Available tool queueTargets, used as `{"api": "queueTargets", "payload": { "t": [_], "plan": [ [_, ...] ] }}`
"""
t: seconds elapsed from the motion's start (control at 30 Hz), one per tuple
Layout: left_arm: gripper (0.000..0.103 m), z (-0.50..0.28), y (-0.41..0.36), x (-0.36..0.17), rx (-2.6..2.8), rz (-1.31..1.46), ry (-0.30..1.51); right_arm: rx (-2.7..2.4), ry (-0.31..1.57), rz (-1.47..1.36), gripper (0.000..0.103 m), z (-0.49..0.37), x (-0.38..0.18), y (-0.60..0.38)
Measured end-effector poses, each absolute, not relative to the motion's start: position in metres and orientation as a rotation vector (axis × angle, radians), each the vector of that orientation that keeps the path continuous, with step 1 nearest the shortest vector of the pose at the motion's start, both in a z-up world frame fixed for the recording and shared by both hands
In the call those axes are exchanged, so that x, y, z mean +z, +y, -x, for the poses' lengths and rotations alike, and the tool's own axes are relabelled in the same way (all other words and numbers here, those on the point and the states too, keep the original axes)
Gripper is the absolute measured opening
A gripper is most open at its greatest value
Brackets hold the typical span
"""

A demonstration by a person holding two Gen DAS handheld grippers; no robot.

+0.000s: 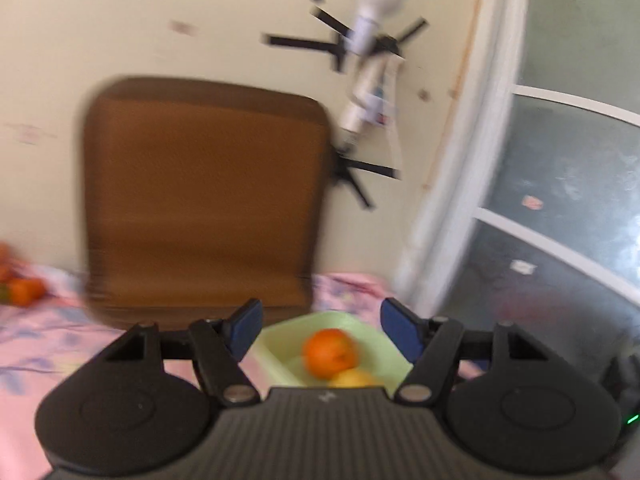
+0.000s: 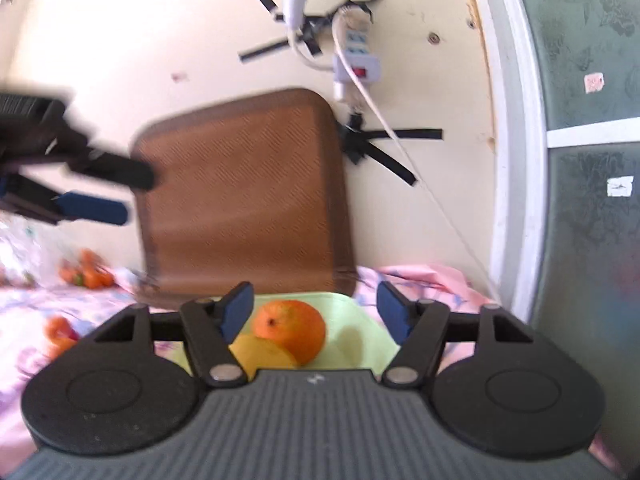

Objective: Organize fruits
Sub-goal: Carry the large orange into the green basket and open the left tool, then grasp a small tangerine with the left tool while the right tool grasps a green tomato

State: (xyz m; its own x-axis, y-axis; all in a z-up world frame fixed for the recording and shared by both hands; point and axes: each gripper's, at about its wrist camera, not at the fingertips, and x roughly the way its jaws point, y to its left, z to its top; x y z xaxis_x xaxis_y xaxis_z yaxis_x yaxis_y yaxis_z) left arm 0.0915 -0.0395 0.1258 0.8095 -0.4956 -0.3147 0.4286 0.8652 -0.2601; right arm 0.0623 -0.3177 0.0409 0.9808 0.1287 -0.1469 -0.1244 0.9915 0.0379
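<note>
Two fruits sit in the pale green tray (image 2: 352, 312): an orange (image 2: 290, 330) and a yellow fruit (image 2: 260, 354) touching it on the near side. Both lie dead ahead of the right gripper (image 2: 316, 312), its jaws spread wide and empty. The left gripper (image 1: 320, 330), equally wide and empty, hangs higher. More oranges (image 2: 86, 274) wait, well apart, on the pink cloth (image 2: 420, 280).

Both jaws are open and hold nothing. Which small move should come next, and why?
Probably swing the left gripper toward the loose oranges on the pink cloth. The green tray already holds an orange and a yellow fruit, and the left gripper is nearer the loose ones.
</note>
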Motion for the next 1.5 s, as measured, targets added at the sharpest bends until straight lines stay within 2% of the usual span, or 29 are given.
{"api": "queueTargets", "payload": {
  "t": [0.3, 0.4, 0.53, 0.73, 0.97, 1.17, 1.5],
  "plan": [
    [0.066, -0.050, 0.095, 0.082, -0.172, 0.240, 0.465, 0.323, 0.173, -0.026, 0.048, -0.034, 0.050, -0.238],
    [0.066, -0.044, 0.116, 0.066, -0.149, 0.284, 0.493, 0.373, 0.208, -0.009, 0.044, -0.037, 0.048, -0.209],
    [0.066, -0.038, 0.128, 0.045, -0.147, 0.295, 0.525, 0.416, 0.268, 0.017, 0.043, -0.038, 0.040, -0.180],
    [0.066, -0.037, 0.125, 0.027, -0.198, 0.298, 0.552, 0.439, 0.374, 0.058, 0.042, -0.046, 0.028, -0.155],
    [0.066, -0.049, 0.116, 0.029, -0.271, 0.329, 0.561, 0.438, 0.435, 0.115, 0.042, -0.064, 0.023, -0.142],
    [0.061, -0.069, 0.067, 0.033, -0.359, 0.212, 0.595, 0.336, 0.496, 0.073, 0.039, -0.096, 0.015, -0.166],
    [0.061, -0.103, 0.014, 0.014, -0.373, 0.147, 0.694, 0.369, 0.564, 0.047, 0.039, -0.121, 0.010, -0.187]
  ]
}}
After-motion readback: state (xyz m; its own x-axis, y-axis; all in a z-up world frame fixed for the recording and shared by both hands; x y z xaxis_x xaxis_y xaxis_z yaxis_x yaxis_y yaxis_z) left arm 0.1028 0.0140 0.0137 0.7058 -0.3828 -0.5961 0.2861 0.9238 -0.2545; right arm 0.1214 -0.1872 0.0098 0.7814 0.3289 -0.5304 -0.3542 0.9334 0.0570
